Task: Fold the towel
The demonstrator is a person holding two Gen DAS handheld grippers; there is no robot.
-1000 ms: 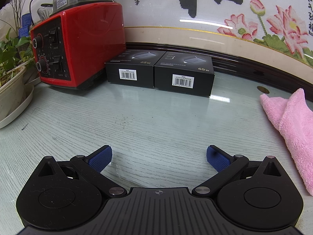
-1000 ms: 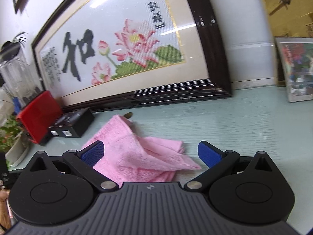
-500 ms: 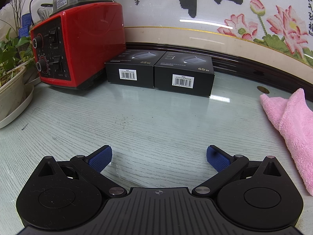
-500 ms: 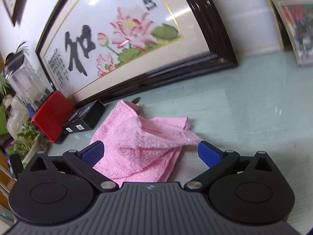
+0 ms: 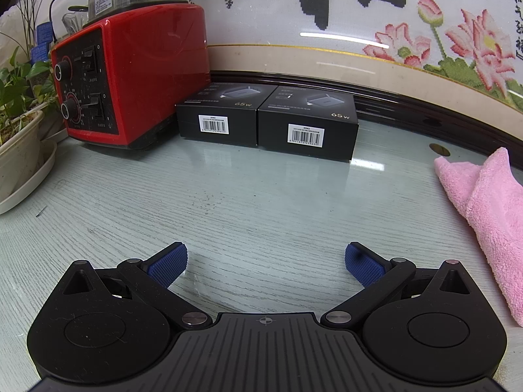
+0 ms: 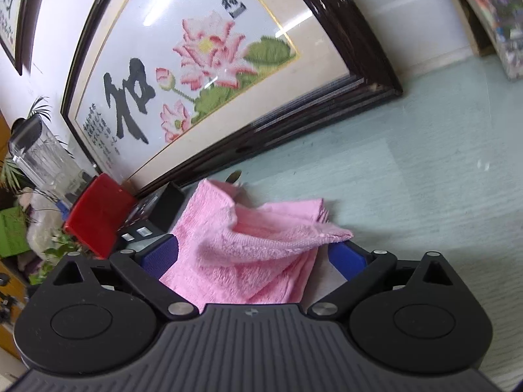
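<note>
At the far left of the left wrist view a potted plant (image 5: 16, 124) stands beside a red blender (image 5: 130, 75), then two black boxes (image 5: 268, 121) sit side by side against the framed embroidery (image 5: 359, 26), and the pink towel (image 5: 483, 209) lies at the far right edge of the tabletop (image 5: 261, 202), well apart from the left hand-held gripper (image 5: 265, 263). That gripper hangs open over bare tabletop, its blue pads (image 5: 166, 264) spread wide and holding nothing. The right wrist view gives what the left one cannot: the towel (image 6: 248, 254) is crumpled, loosely doubled over itself with one corner pointing right, and the right hand-held gripper (image 6: 253, 256) is right at it, open, with cloth filling the gap between its pads (image 6: 160, 256). Whether either pad touches the cloth cannot be told. The left view in turn shows how far the left gripper is from the work and how much free tabletop lies to the towel's left. The step in hand looks like the opening approach: the towel is not yet spread or folded, and the right gripper seems to be lining up for a first pinch. The next move likely calls for closing on a single edge or corner, not the whole bunch, then bringing the left gripper across to take a second corner so the cloth can be drawn flat.
</note>
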